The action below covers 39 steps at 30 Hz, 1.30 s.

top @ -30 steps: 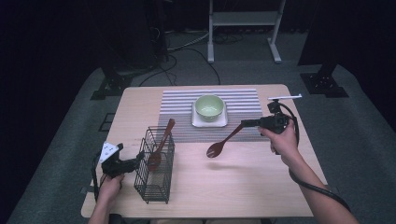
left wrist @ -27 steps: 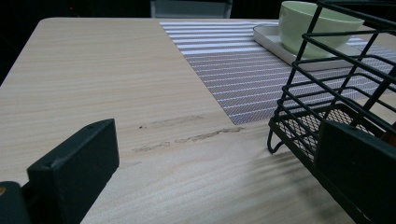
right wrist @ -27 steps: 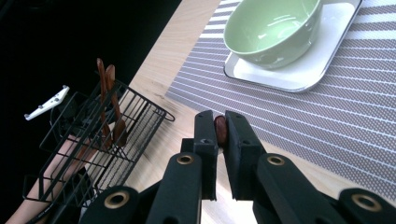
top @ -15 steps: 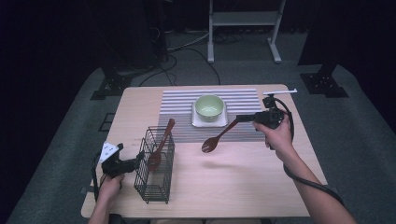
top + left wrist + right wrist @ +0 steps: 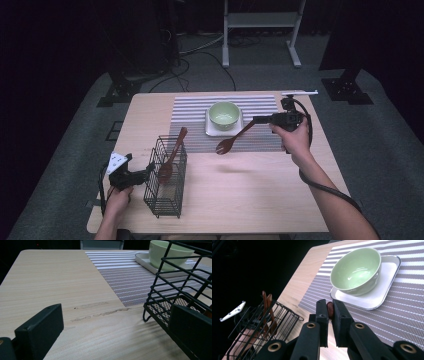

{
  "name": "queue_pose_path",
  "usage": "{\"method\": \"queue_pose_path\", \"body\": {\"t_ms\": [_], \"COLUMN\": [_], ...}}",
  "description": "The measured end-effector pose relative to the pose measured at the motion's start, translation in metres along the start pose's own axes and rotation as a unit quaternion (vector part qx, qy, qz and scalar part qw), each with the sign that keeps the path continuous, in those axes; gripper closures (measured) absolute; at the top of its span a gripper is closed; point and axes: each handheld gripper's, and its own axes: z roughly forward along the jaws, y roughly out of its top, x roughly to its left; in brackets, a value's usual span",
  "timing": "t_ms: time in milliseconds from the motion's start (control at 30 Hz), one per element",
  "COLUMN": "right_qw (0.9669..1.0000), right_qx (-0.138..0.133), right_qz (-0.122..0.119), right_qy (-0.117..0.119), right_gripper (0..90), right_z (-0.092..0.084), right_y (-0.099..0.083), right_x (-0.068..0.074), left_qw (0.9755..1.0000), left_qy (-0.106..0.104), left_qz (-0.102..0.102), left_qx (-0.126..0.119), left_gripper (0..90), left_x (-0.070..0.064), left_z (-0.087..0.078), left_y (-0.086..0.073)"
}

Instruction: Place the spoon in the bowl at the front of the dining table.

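My right gripper is shut on the handle end of a wooden utensil. The utensil slants down to the left, with its head over the front edge of the striped mat. Just beyond it a green bowl sits on a white square plate. My left gripper is open at the left side of a black wire basket. The basket's corner lies between the jaws, clear of the left one. A wooden spoon stands in the basket.
The bowl and plate are at the far end of the left gripper view. The right gripper view has the basket at lower left. A cable trails from the right gripper along the forearm. The table's edges drop to a dark floor.
The right gripper has carried the wooden utensil a little farther back, toward the bowl. The left gripper and the basket have not moved.
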Motion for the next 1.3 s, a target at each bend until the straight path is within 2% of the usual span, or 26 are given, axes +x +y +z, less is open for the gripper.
{"method": "queue_pose_path", "body": {"t_ms": [1300], "right_qw": [0.9991], "right_qx": [-0.035], "right_qz": [0.016], "right_qy": [-0.016], "right_gripper": [82.8], "right_z": [0.003], "right_y": [0.021], "right_x": [-0.008], "left_qw": [1.0000], "left_qy": [-0.001], "left_qz": [0.000], "left_qx": [0.000], "left_gripper": [0.0], "left_x": [0.000], "left_z": [0.000], "left_y": [0.000]}}
